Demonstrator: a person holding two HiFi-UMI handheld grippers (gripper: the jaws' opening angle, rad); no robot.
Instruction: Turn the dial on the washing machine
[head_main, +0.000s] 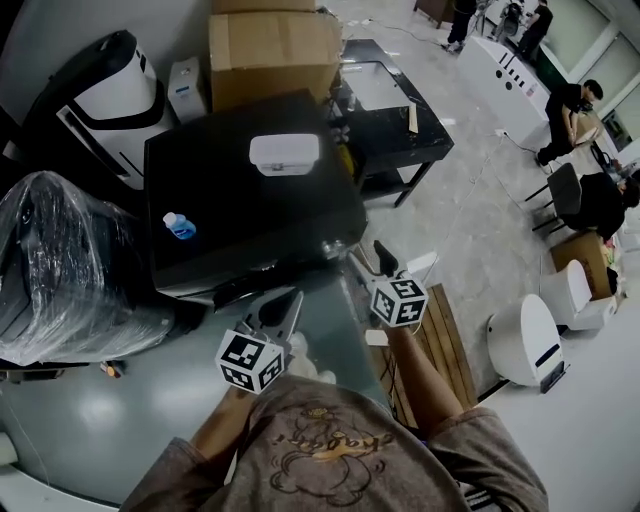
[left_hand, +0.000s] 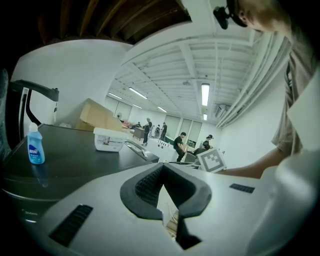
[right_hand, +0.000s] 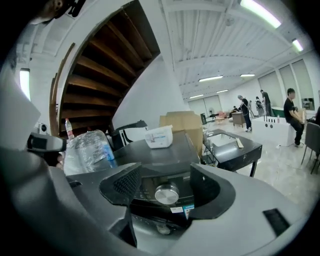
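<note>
Inspecting the approach stage: the dial (right_hand: 166, 193), a round silver knob, sits on the dark control panel (right_hand: 146, 186) at the front of the washing machine (head_main: 290, 225), which fills the centre of the head view. In the right gripper view the dial appears below centre, framed between the two jaws but well ahead of them, and nothing touches it. The right gripper (right_hand: 166, 176) has its jaws wide apart and empty. The left gripper (left_hand: 162, 169) has its tips drawn together on nothing and looks out over the machine's lid, past a blue bottle (left_hand: 35, 147) at the left of its frame and a white tub (left_hand: 109, 139) nearer the middle (neither concerns the task).

Assessment: the turn has not begun. The step in hand is the reach to the dial, and the right gripper is the one lined up for it.

Recommendations:
- Advance straight along the present line so the dial sits centred between the pads.
- Stop short of the panel face, so the tips press nothing beside the knob.
- Close squarely across the widest part of the rim; the polished surface looks likely to slip under a light or off-centre grip.
- Roll the wrist about the knob's own axis without pulling sideways.
- Keep the left gripper off the panel.
</note>
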